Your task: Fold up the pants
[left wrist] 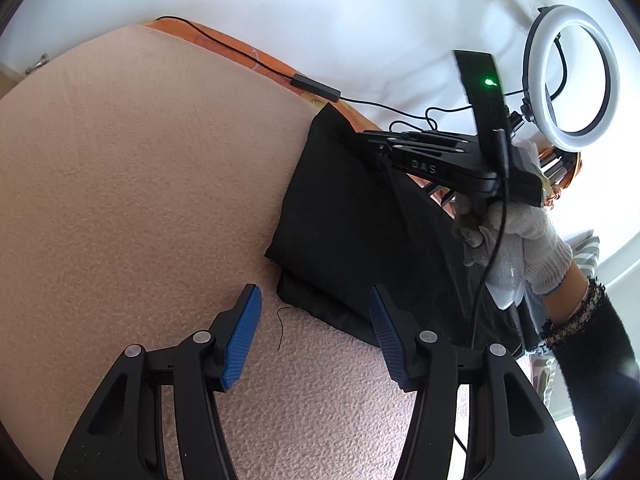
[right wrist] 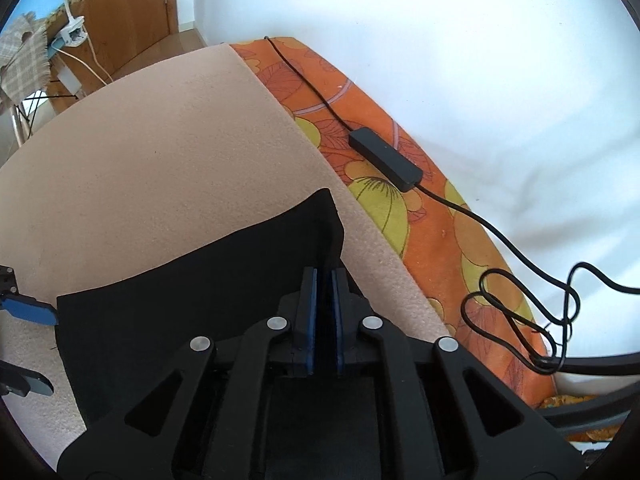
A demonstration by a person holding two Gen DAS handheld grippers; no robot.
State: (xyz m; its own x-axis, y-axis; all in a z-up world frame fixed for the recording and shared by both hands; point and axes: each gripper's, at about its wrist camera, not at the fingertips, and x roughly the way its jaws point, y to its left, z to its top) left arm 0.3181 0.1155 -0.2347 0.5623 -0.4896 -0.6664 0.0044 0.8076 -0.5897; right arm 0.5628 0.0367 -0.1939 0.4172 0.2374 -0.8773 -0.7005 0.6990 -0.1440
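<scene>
Black pants (left wrist: 344, 224) lie folded in layers on a beige blanket (left wrist: 140, 184). In the right wrist view the pants (right wrist: 192, 304) spread left from the gripper. My left gripper (left wrist: 316, 304) is open and empty, its blue pads astride the near left corner of the pants. My right gripper (right wrist: 324, 280) is shut on the far corner of the pants; in the left wrist view it (left wrist: 380, 148) sits at the pants' far edge, held by a white-gloved hand (left wrist: 520, 236). The left gripper's blue fingertips (right wrist: 32, 310) show at the left edge of the right wrist view.
An orange floral sheet (right wrist: 400, 200) borders the blanket by the white wall. A black cable with an inline box (right wrist: 384, 158) runs along it. A ring light (left wrist: 572, 80) stands at the right. A wooden door (right wrist: 120, 4) is at the far left.
</scene>
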